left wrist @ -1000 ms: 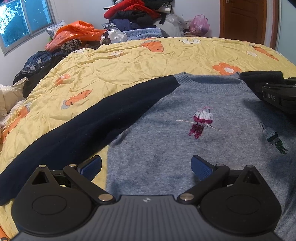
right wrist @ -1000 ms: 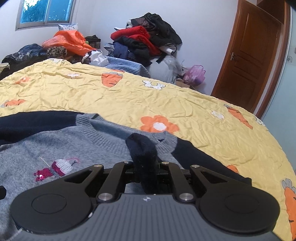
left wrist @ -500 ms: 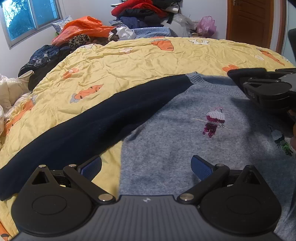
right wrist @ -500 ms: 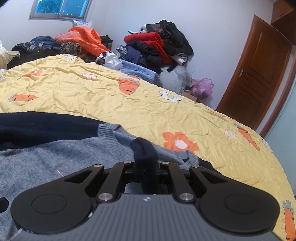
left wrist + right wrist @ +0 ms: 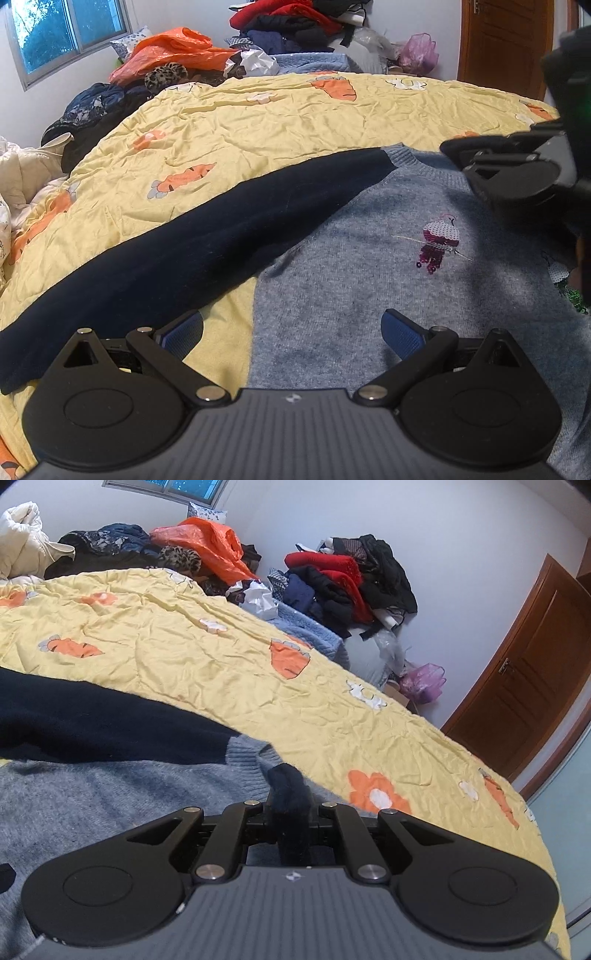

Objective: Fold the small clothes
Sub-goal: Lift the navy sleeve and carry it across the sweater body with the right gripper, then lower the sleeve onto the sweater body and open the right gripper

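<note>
A small grey sweater [image 5: 369, 266] with navy sleeves lies face up on the yellow quilt [image 5: 258, 122]. Its left navy sleeve [image 5: 166, 258] stretches out flat toward the left. My left gripper [image 5: 291, 332] is open and empty, low over the sweater's lower left edge. My right gripper [image 5: 290, 805] is shut on the sweater's other navy sleeve [image 5: 288, 794] and holds it over the grey chest near the collar [image 5: 243, 753]. The right gripper also shows in the left wrist view [image 5: 517, 173], above the sweater's right shoulder.
Piles of clothes [image 5: 343, 579] and an orange bag [image 5: 166, 51] lie along the far side of the bed. A white duvet [image 5: 22, 542] is bunched at the left. A brown door [image 5: 535, 686] stands at the right.
My right gripper has carried the navy sleeve leftward across the sweater's chest. My left gripper has drifted left, still open.
</note>
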`<state>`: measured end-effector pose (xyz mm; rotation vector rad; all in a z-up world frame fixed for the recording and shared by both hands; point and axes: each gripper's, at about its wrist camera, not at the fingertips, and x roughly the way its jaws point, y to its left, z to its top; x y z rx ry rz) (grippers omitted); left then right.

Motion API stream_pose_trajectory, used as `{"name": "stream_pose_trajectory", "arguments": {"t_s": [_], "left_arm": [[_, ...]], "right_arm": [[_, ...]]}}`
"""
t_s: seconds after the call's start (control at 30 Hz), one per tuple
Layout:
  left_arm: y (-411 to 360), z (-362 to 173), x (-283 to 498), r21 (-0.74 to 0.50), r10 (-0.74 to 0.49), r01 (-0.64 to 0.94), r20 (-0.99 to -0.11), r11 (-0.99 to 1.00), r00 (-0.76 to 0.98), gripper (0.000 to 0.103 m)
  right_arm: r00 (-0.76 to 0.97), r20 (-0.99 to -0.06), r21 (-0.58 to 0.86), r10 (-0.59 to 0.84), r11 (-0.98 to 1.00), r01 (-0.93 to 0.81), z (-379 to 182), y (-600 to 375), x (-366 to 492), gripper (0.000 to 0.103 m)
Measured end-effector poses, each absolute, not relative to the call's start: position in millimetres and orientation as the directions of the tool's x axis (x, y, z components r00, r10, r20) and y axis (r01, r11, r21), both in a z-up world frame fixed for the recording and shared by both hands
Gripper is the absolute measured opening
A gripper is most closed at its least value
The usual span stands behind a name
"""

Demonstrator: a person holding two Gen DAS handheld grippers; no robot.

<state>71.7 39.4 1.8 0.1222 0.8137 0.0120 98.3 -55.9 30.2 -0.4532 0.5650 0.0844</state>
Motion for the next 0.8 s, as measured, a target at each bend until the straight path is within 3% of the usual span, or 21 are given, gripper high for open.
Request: {"name": "stream_pose_trajectory", "arguments": {"t_s": [0.53,0.57,0.63,0.67,0.8], "left_arm": [[44.9,-1.6,70.1,0.128,0.082,0.016,-0.725,0.992,0.684,0.103],[45.8,-1.8,69.8,0.129,0.086,0.013,-0.726,0.992,0.683,0.103],[47.9,-1.9,68.9,0.131,0.092,0.006,-0.728,0.991,0.68,0.103],[49.4,-1.7,68.0,0.131,0.094,0.003,-0.727,0.991,0.68,0.103],[56.7,-1.7,62.4,0.142,0.116,-0.018,-0.723,0.99,0.681,0.103]], "right_arm": [[0.828,-0.56,-0.316,0.006,0.923,-0.22,18.0,-35.3,108.0,0.018],[0.821,-0.57,-0.298,0.025,0.925,-0.236,16.7,-35.4,108.1,0.02],[0.801,-0.596,-0.255,0.06,0.932,-0.259,15.3,-36.5,108.1,0.042],[0.794,-0.601,-0.212,0.087,0.941,-0.263,18.0,-39.9,106.6,0.046],[0.732,-0.579,0.203,0.36,0.933,-0.298,41.5,-79.8,102.8,0.057]]}}
